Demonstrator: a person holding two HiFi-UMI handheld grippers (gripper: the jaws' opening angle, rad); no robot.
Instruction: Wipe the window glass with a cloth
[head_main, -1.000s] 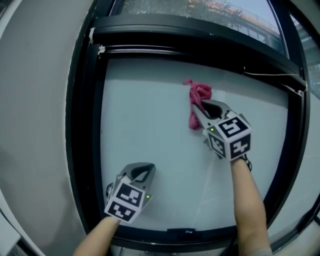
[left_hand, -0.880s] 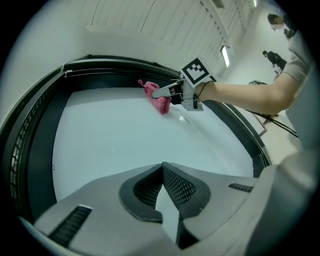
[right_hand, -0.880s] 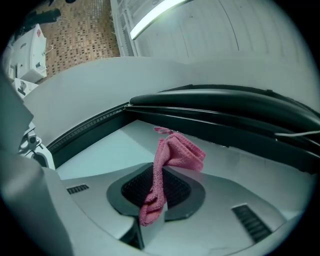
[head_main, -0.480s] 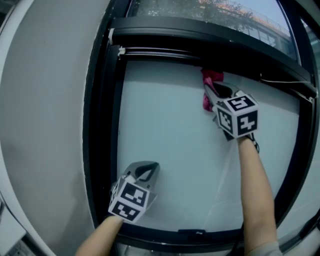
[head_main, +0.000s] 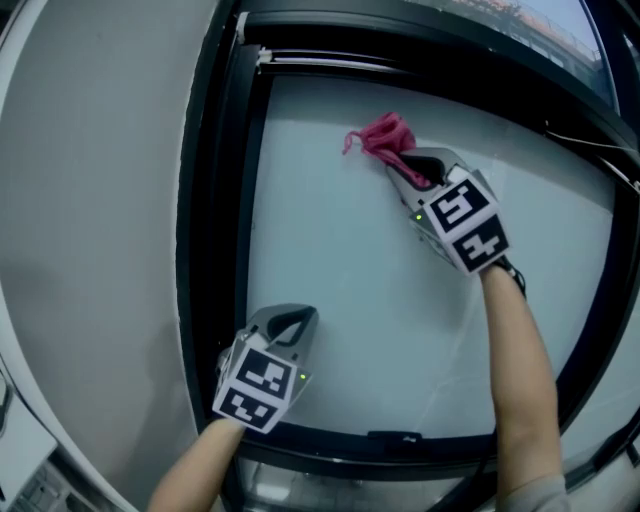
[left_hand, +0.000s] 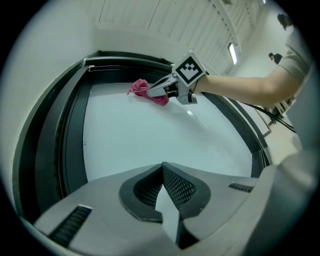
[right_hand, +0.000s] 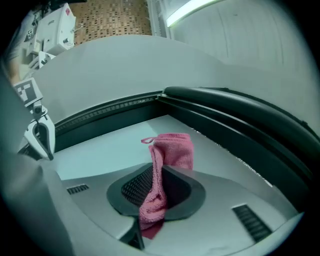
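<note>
Right gripper (head_main: 403, 170): clenched on the pink cloth (head_main: 381, 135), which was pinched between its two pads.
Cloth, where: a bunched tuft stuck out just ahead of this gripper's tips and lay against the window glass (head_main: 330, 260). A shorter tail hung back behind the pads, as the right gripper view showed.
Beyond the tips: the dark top bar of the window frame (head_main: 215, 200) lay near, ahead of the cloth but not touching it.
Left gripper (head_main: 292, 322): jaws closed tip to tip with nothing between them, only bare pane seen past them. It was held low on the pane, well apart from the cloth, with the frame's upright just beside it on its left.
Step, as judged: a wiping stroke high on the pane, done by the right gripper alone.
How the cloth would handle: it looked like a soft, light, limp terry that folds and bunches easily, with nothing in it to break.
Where to hold: on the gathered middle, as it was then, so that enough tuft led the tips to pad them from the pane.
Risk, as judged: with too little cloth ahead, the hard jaw tips could scrape the glass — smooth and stiff, best met with even, moderate pressure.
</note>
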